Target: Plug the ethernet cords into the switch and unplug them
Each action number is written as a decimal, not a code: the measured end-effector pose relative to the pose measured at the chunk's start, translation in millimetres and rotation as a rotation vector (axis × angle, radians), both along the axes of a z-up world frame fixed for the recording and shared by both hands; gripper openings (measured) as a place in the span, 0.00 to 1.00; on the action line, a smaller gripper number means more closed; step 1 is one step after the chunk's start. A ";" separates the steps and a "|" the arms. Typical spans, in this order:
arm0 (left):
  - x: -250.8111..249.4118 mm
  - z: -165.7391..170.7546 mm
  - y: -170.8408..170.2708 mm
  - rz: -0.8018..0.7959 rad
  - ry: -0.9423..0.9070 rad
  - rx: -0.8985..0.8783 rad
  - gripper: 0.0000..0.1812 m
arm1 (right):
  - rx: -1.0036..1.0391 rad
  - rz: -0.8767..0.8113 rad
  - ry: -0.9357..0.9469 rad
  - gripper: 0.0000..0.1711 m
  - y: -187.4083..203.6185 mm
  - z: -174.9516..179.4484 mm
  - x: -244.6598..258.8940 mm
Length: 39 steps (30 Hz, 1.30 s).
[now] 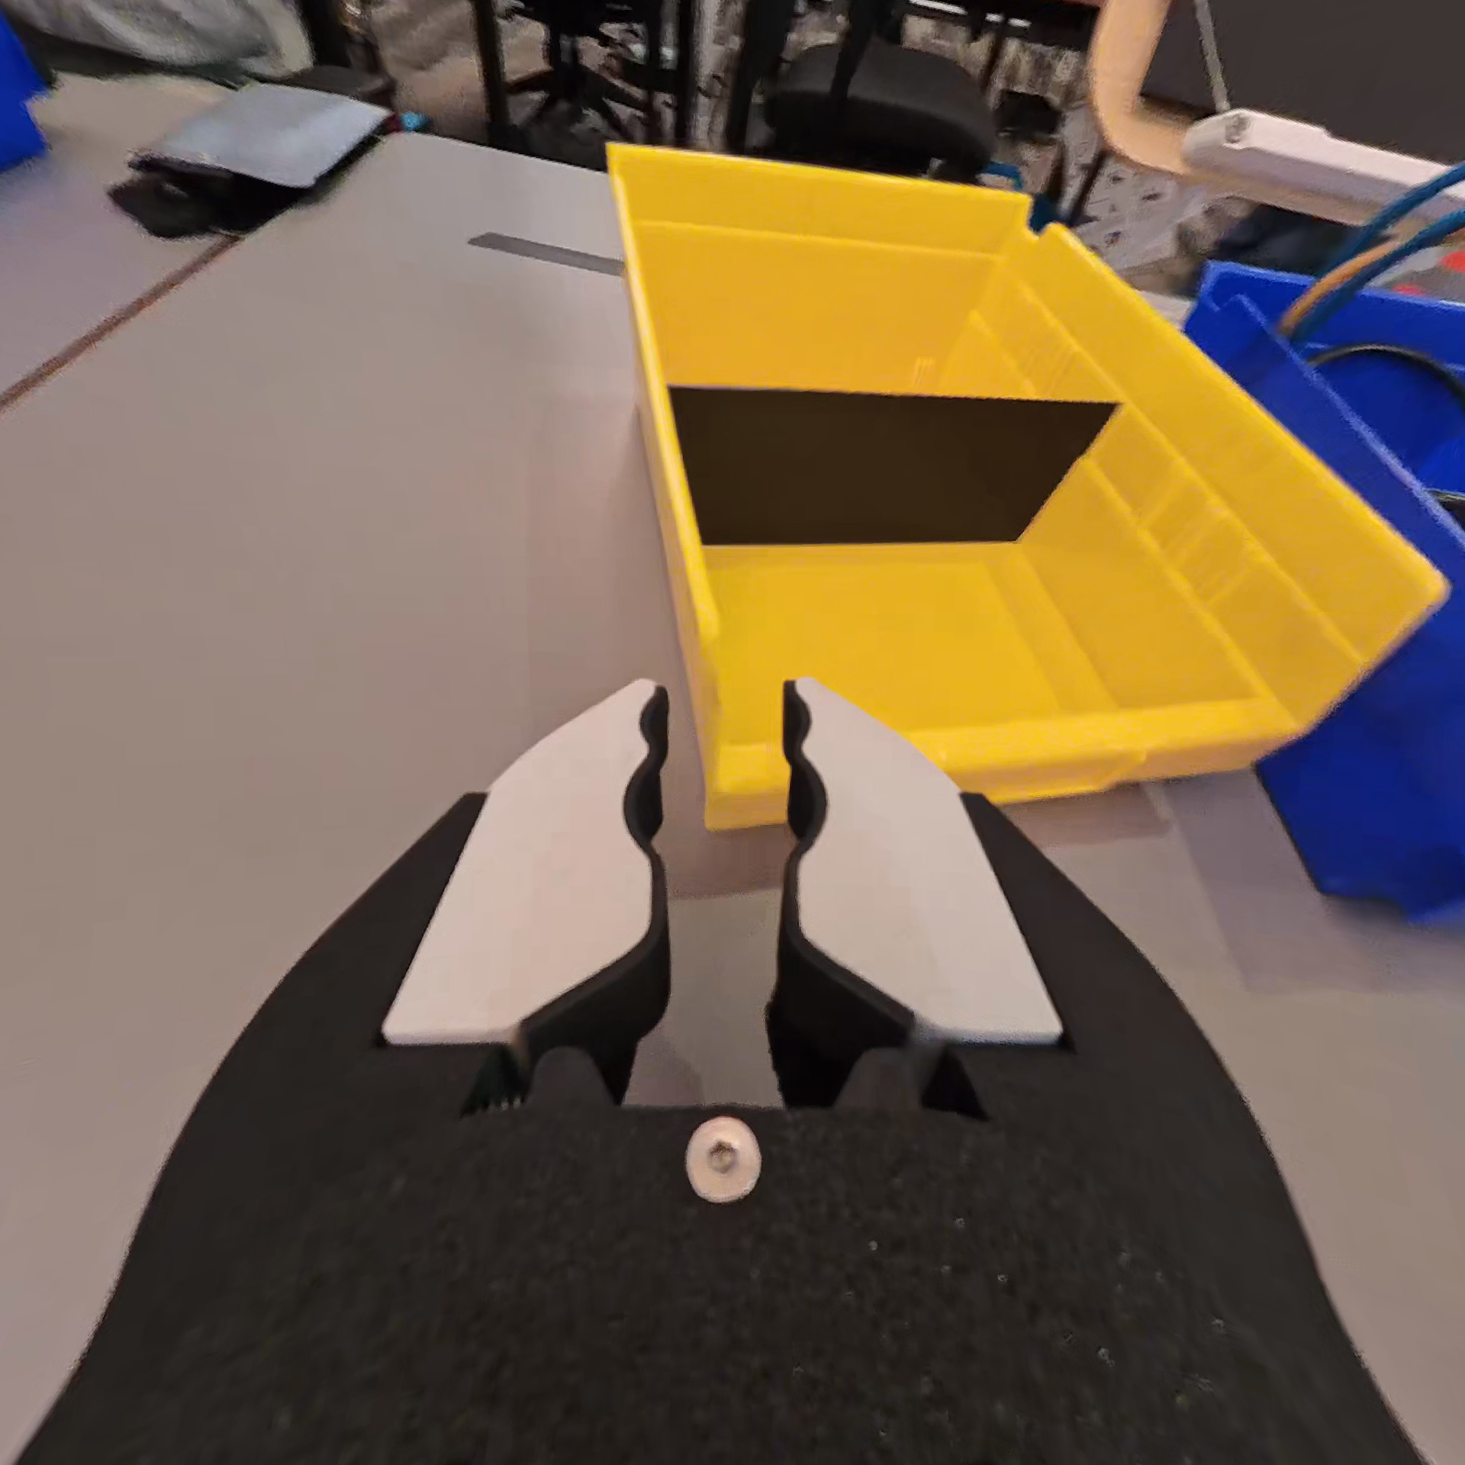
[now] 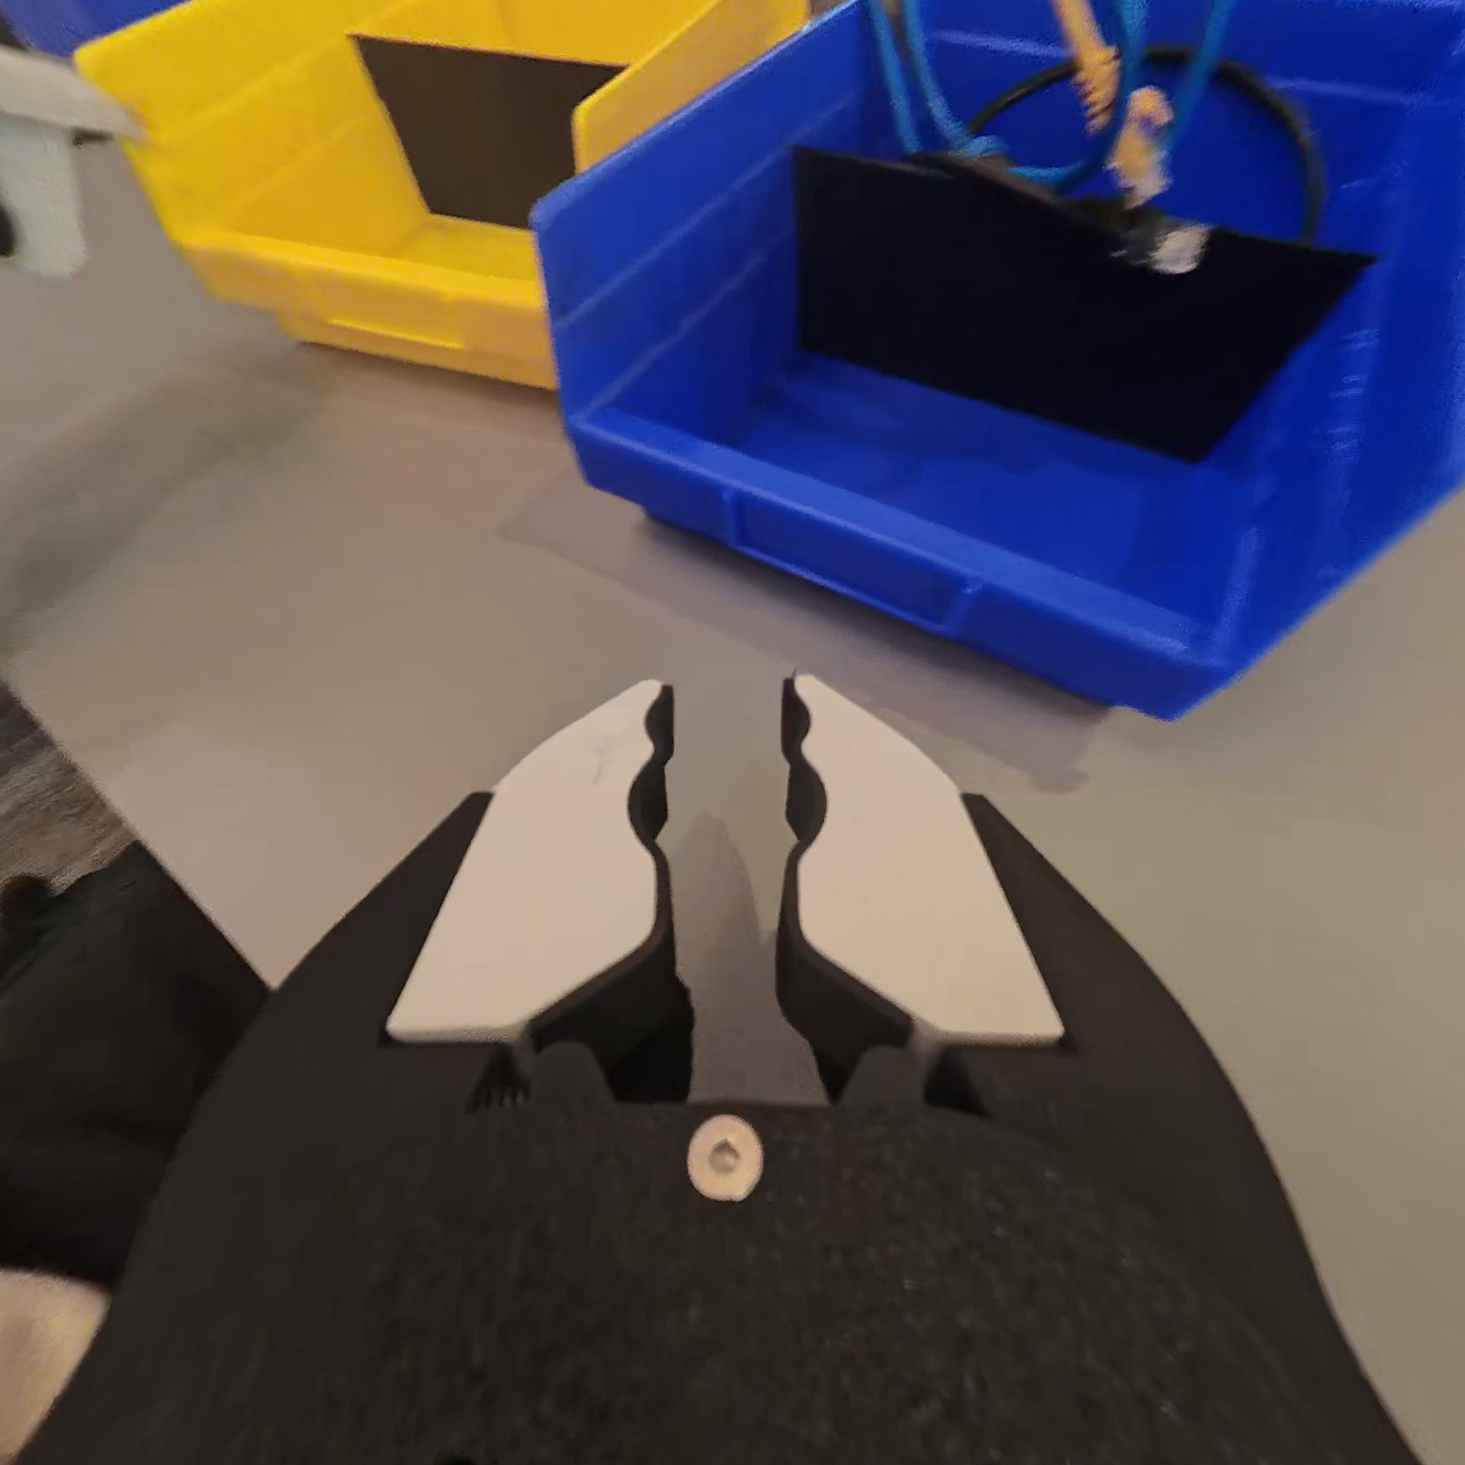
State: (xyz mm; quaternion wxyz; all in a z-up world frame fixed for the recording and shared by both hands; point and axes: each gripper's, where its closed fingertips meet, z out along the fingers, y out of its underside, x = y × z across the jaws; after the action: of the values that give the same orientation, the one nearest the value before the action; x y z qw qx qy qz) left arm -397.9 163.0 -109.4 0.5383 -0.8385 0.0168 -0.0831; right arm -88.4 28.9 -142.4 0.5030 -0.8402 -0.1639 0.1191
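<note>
Right wrist view first: right gripper (image 2: 728, 698) hangs low over the grey table (image 2: 333, 602), its 2 fingers parted with bare tabletop showing in the gap, nothing held. Just ahead sits a blue bin (image 2: 912, 547), open front toward the gripper, a black divider (image 2: 1030, 317) standing across its middle. Behind that divider the ethernet cords (image 2: 935, 103) hang down in a loose bunch, blue ones plus an orange one (image 2: 1134, 135), with a thin black lead (image 2: 1300, 151) looping to the right. A clear plug end (image 2: 1173, 250) shows at the divider's top edge, blurred. Switch itself not made out; likely hidden behind the divider, cannot tell. Left wrist view: left gripper (image 1: 725, 698) also parted and empty, its tips over the near corner of a yellow bin (image 1: 991, 753), which shows nothing inside but its own black divider (image 1: 856, 468). Blue bin just right of it, cords rising out. Handling judgement: cords light and limp, jackets slick, so a pinch on the cable would slide and give no control of the tip. Better hold is the stiff plug body or boot, squarely between the fingers. Latch tab is small and brittle; press it before pulling, never yank by the cable.
</note>
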 end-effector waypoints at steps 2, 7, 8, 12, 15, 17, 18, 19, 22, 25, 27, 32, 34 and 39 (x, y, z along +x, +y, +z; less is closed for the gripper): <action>-2.1 -0.5 13.3 0.036 0.031 0.007 0.13 | -0.036 0.040 0.007 0.15 -4.3 -8.9 -17.7; -5.0 -21.7 26.8 0.024 0.121 -0.093 0.02 | -0.095 0.078 0.017 0.09 -6.6 -18.1 -48.5; -4.9 -22.0 23.1 0.018 0.100 -0.109 0.02 | -0.101 0.046 0.028 0.06 -2.3 -16.8 -52.8; -12.9 -22.5 -9.1 0.033 0.085 -0.144 0.02 | -0.120 0.013 0.091 0.06 15.1 -3.6 -86.6; -18.9 -22.7 -47.0 0.055 0.076 -0.169 0.02 | -0.076 -0.008 0.086 0.10 35.2 12.8 -113.7; -24.8 -22.6 -73.1 0.077 0.084 -0.167 0.02 | -0.028 -0.024 0.024 0.15 45.4 19.3 -125.9; -28.3 -22.3 -85.7 0.090 0.081 -0.165 0.01 | -0.028 -0.036 0.006 0.18 47.8 17.8 -131.4; -31.2 -21.9 -97.4 0.098 0.069 -0.161 0.01 | -0.039 -0.047 -0.002 0.20 48.9 14.0 -136.0; -30.6 -16.1 -120.7 0.077 0.047 -0.123 0.02 | -0.067 -0.060 -0.007 0.05 43.7 4.7 -149.0; -32.2 -8.2 -134.0 0.081 0.121 -0.104 0.02 | -0.042 -0.105 -0.071 0.02 38.9 12.0 -149.2; -33.7 12.0 -140.5 0.091 0.134 -0.027 0.02 | -0.051 -0.089 -0.018 0.02 34.1 25.1 -152.6; -10.2 73.9 -147.1 0.086 0.195 0.169 0.02 | 0.161 -0.112 -0.022 0.02 27.1 96.2 -127.8; 21.5 99.5 -142.1 0.017 0.188 0.241 0.02 | 0.236 -0.158 -0.027 0.02 24.1 126.8 -94.7; 148.4 139.9 -116.0 -0.218 0.211 0.313 0.03 | 0.301 -0.360 -0.032 0.02 13.9 169.5 34.4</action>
State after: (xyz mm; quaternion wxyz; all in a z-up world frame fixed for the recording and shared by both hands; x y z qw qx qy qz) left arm -249.5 46.9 30.5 0.6448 -0.7421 0.1762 -0.0489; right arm -54.0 42.8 27.2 0.6330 -0.7733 -0.0350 -0.0115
